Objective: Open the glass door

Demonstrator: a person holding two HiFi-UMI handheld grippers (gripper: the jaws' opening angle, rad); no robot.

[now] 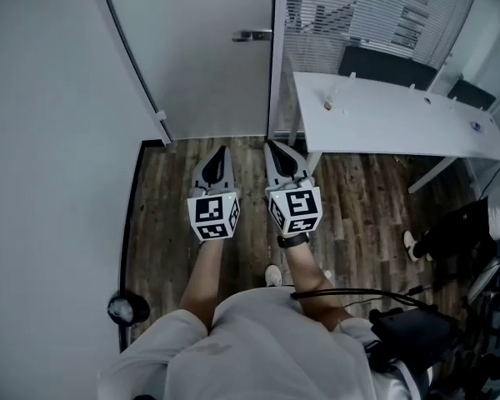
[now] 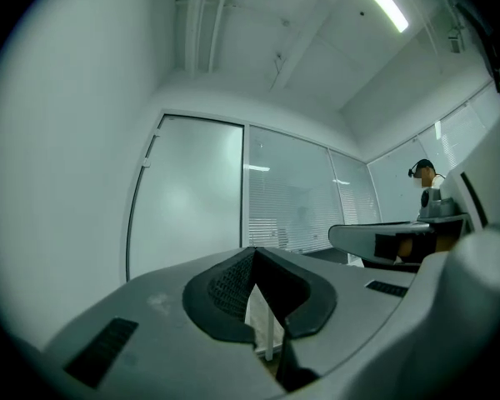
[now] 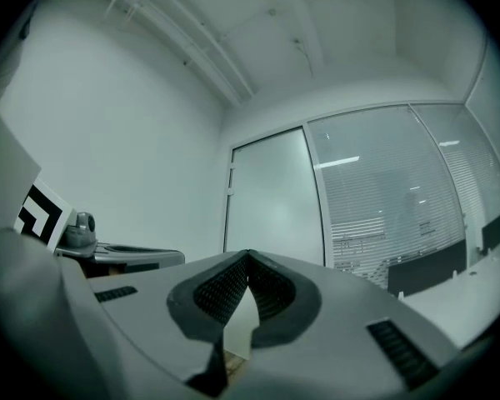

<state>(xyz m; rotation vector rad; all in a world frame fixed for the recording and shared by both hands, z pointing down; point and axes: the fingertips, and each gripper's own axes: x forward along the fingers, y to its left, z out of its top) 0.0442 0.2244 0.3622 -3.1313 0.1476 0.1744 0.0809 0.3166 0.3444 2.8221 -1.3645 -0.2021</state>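
Observation:
The frosted glass door (image 1: pixel 200 57) stands shut ahead of me, its metal handle (image 1: pixel 252 34) on its right edge. My left gripper (image 1: pixel 222 150) and right gripper (image 1: pixel 272 144) point at the door side by side, short of it, both shut and empty. The handle is beyond the right gripper's tips, clearly apart from them. In the left gripper view the door (image 2: pixel 187 194) rises behind the shut left gripper (image 2: pixel 252 252). In the right gripper view the door (image 3: pixel 275 198) stands behind the shut right gripper (image 3: pixel 248 257).
A glass partition with blinds (image 1: pixel 358 11) adjoins the door on the right. A white table (image 1: pixel 383 115) with dark chairs (image 1: pixel 383 63) stands right of me. Another person's leg (image 1: pixel 450 232) shows at far right. A white wall (image 1: pixel 50 140) runs close on the left.

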